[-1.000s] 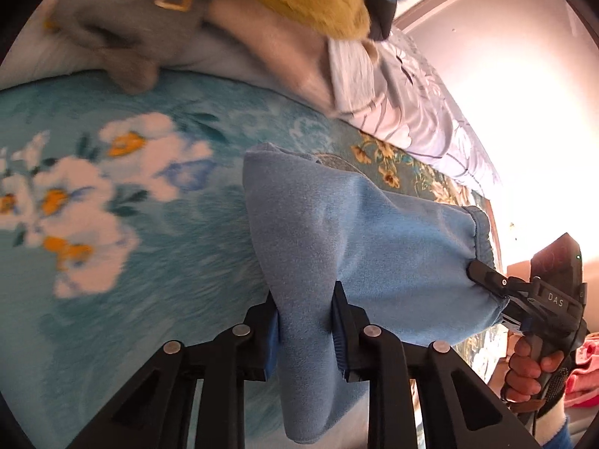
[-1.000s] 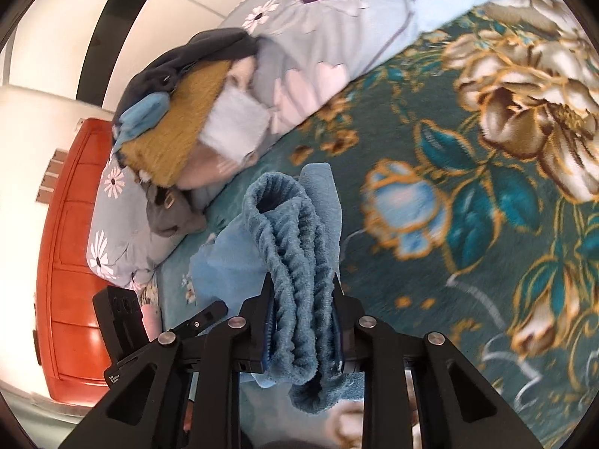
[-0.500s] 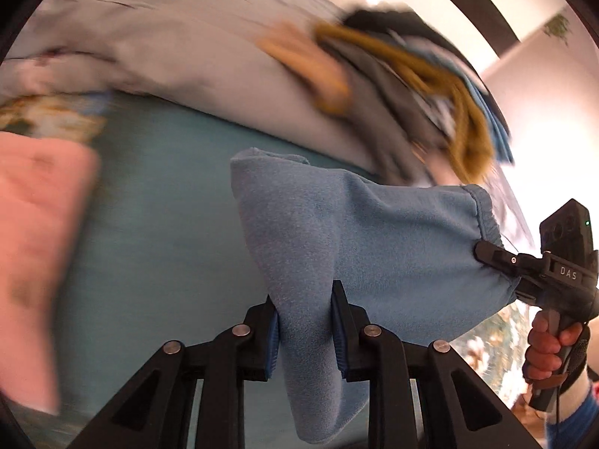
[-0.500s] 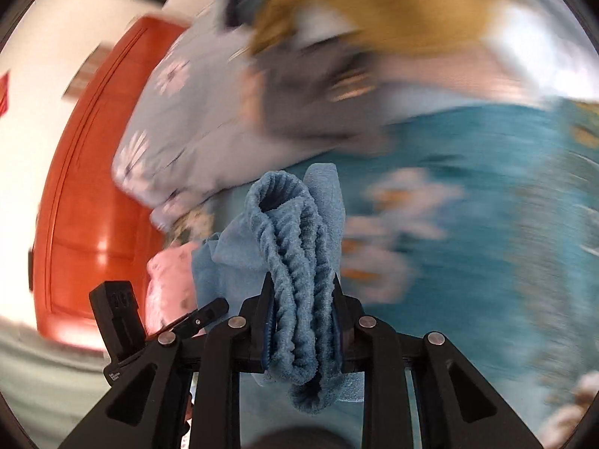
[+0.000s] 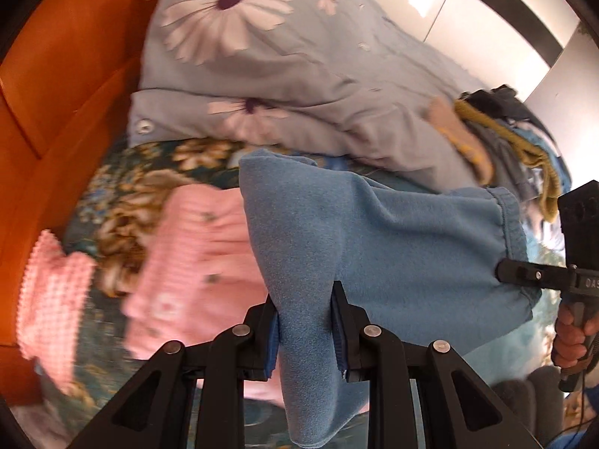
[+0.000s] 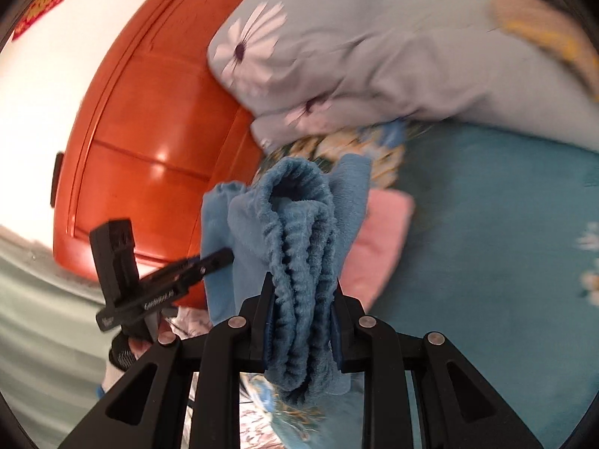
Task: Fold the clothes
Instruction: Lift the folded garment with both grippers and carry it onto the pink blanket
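A folded blue fleece garment (image 5: 374, 247) hangs in the air between my two grippers, above the bed. My left gripper (image 5: 305, 331) is shut on one folded end of it. My right gripper (image 6: 301, 321) is shut on the bunched elastic waistband end (image 6: 299, 239). The right gripper also shows at the right of the left wrist view (image 5: 524, 275), and the left gripper shows at the left of the right wrist view (image 6: 209, 262). Folded pink clothes (image 5: 194, 262) lie on the bed below the garment, and show in the right wrist view (image 6: 378, 239).
A grey-blue duvet with daisies (image 5: 284, 75) is heaped behind. An orange wooden headboard (image 6: 149, 131) stands at the left. A pile of unfolded clothes (image 5: 516, 138) lies at the far right. The teal floral bedspread (image 6: 486, 243) spreads to the right.
Both grippers have swung the blue garment leftward across the bed, from over the floral bedspread toward the headboard end. The pink folded clothes and headboard have come into view. The grips are unchanged.
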Demonstrator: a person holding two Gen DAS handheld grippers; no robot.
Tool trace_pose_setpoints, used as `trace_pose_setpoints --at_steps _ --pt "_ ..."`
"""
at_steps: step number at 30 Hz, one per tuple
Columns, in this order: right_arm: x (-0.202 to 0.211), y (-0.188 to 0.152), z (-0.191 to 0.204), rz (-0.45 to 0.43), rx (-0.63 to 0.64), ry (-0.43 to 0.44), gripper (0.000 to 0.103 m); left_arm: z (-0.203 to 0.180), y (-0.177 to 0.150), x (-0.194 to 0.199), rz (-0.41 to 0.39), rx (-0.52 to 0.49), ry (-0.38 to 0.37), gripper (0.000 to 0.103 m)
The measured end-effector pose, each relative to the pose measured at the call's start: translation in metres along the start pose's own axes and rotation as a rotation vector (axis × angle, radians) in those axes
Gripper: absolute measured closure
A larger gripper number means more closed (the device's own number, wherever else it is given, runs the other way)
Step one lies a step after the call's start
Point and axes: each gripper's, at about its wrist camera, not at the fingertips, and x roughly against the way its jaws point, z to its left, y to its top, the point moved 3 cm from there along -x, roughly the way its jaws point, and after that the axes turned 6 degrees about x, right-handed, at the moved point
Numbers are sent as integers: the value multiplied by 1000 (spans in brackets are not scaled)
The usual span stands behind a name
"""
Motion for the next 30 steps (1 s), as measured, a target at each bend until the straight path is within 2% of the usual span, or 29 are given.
trace_pose_setpoints --at_steps 6,10,16,21,22,25,30 --pt "-51 -12 11 43 -49 33 78 46 -2 -15 71 -53 64 78" --pt "-76 -18 14 58 -36 6 78 64 10 -29 81 -78 108 74" --pt "-106 -36 -4 86 -100 -50 78 77 16 -64 111 -45 144 68" --pt "-106 -33 -17 93 -134 -45 77 79 18 -62 97 -19 132 63" --pt "-104 -32 -16 96 -129 -43 75 80 18 -59 92 -14 129 59" --pt "-95 -27 -13 100 -102 -50 74 87 17 -47 62 6 184 37" --pt "-73 -23 -11 83 -45 -82 74 103 15 -13 -36 85 197 37"
